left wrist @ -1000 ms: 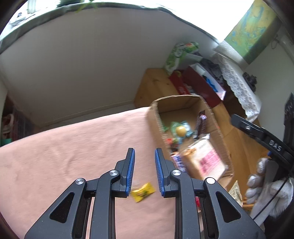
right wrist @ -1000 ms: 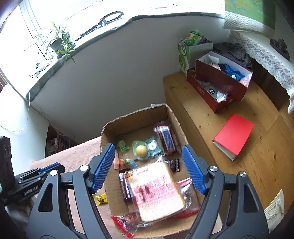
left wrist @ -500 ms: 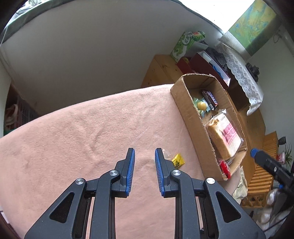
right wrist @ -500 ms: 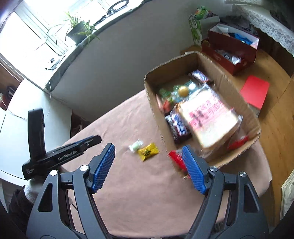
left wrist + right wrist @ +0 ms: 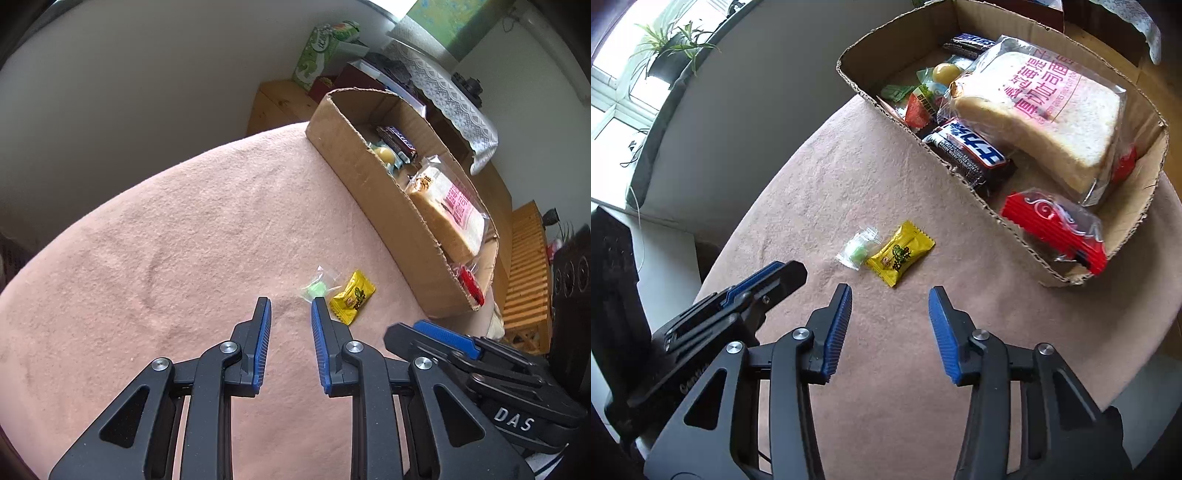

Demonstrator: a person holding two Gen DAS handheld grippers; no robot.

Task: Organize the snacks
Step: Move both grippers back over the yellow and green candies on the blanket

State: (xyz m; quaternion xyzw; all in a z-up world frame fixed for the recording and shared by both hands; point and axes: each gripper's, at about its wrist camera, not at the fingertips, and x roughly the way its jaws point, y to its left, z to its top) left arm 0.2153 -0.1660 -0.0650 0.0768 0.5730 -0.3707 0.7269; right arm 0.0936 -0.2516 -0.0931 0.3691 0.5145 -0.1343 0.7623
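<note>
Two loose sweets lie side by side on the pink cloth: a yellow candy packet and a clear-wrapped green candy. Beside them stands a cardboard box holding bagged bread, a dark chocolate bar, a red packet and small sweets. My left gripper hovers just short of the green candy, almost shut, with nothing in its narrow gap. My right gripper hangs just short of the yellow packet; its jaws are closing and nothing is between them.
The pink cloth covers a round table whose edge drops off right of the box. Behind it are a wooden bench with a green carton and a red box. A potted plant sits on the windowsill.
Both grippers have sunk toward the cloth. The right one swung from above the box to the two loose sweets and its jaws narrowed. The left gripper's gap is unchanged.
</note>
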